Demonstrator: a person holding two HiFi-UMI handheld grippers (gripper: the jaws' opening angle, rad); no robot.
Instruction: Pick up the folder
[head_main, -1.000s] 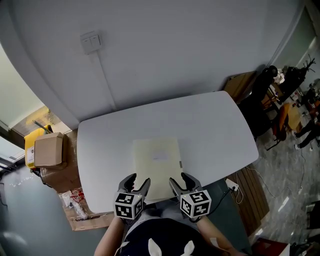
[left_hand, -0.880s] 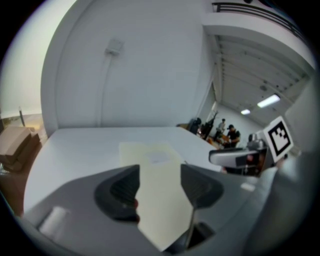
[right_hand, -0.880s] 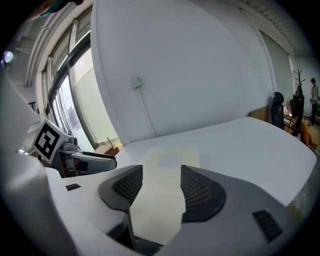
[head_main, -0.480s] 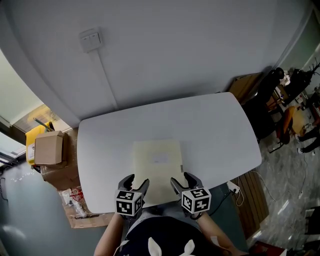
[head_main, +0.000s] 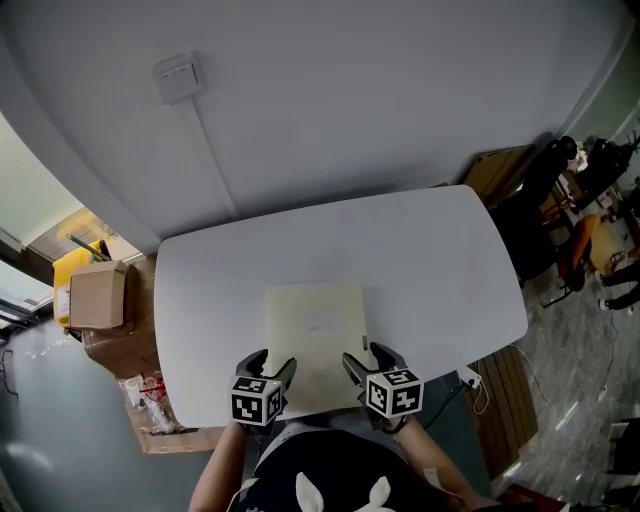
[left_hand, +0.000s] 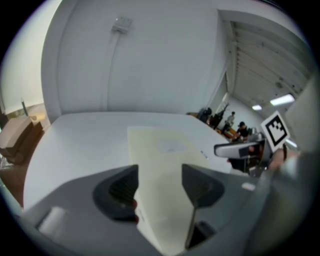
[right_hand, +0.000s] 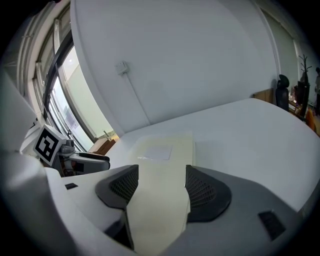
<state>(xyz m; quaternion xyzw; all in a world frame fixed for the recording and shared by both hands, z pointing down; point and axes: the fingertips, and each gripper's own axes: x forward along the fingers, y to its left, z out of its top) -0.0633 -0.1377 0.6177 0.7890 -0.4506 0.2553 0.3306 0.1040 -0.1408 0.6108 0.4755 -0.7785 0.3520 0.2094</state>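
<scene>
Over the table (head_main: 420, 250), left gripper (head_main: 272, 365) and right gripper (head_main: 368, 358), jaws just opened wider, straddle the folder (head_main: 315, 335).

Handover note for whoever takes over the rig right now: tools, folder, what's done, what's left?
Left tool: jaws open, have just been opening; the folder's near edge is in the gap, not gripped.
Right tool: the same.
Folder: flat on the white table, by its front edge.
Done: both tools lined up at the near edge.
Left: close on it and lift.

Matt card folder (head_main: 314, 335); smooth matt table (head_main: 430, 255); cardboard box (head_main: 97, 297)
</scene>
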